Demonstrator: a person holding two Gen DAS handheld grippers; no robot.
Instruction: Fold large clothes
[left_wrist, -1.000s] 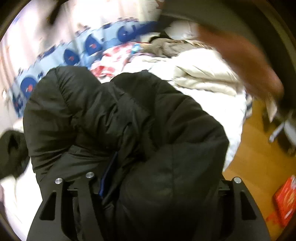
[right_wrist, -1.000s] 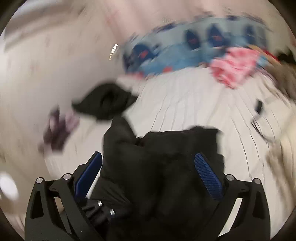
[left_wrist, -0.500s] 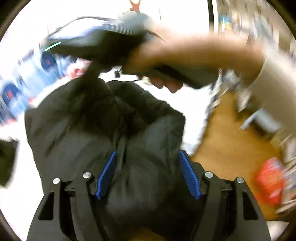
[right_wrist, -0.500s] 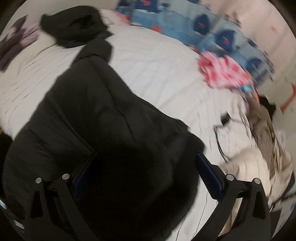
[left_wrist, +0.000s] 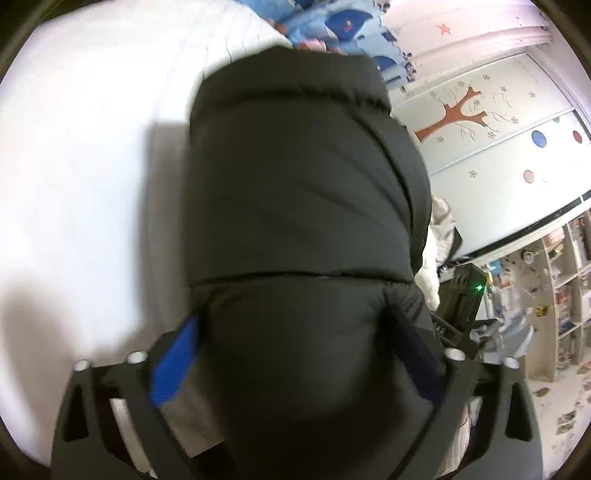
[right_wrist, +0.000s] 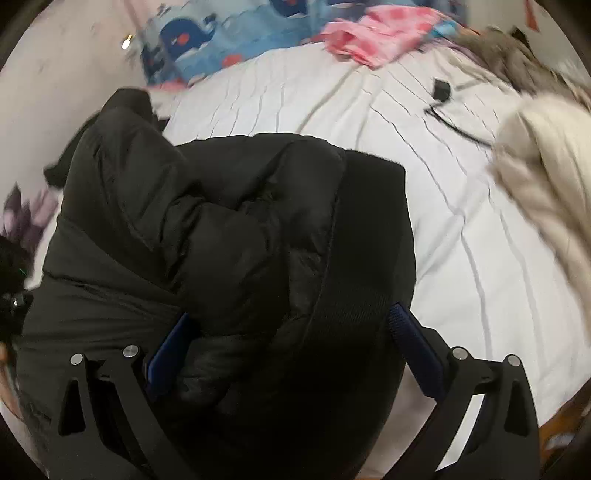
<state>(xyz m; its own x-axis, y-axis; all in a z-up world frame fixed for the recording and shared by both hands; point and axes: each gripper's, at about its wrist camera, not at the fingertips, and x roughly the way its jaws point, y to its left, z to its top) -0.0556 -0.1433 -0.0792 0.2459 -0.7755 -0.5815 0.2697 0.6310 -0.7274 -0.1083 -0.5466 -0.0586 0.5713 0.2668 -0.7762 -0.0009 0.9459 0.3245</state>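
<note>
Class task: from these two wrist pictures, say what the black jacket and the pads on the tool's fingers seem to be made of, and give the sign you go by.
Black jacket: probably a synthetic shell such as nylon, padded; faint sheen, puffy stitched panels. Its dark band looks like ribbed knit, matte. Blue pads on the right tool: likely rubber or soft plastic, with a fine ridged texture; the exact material is not clear.
</note>
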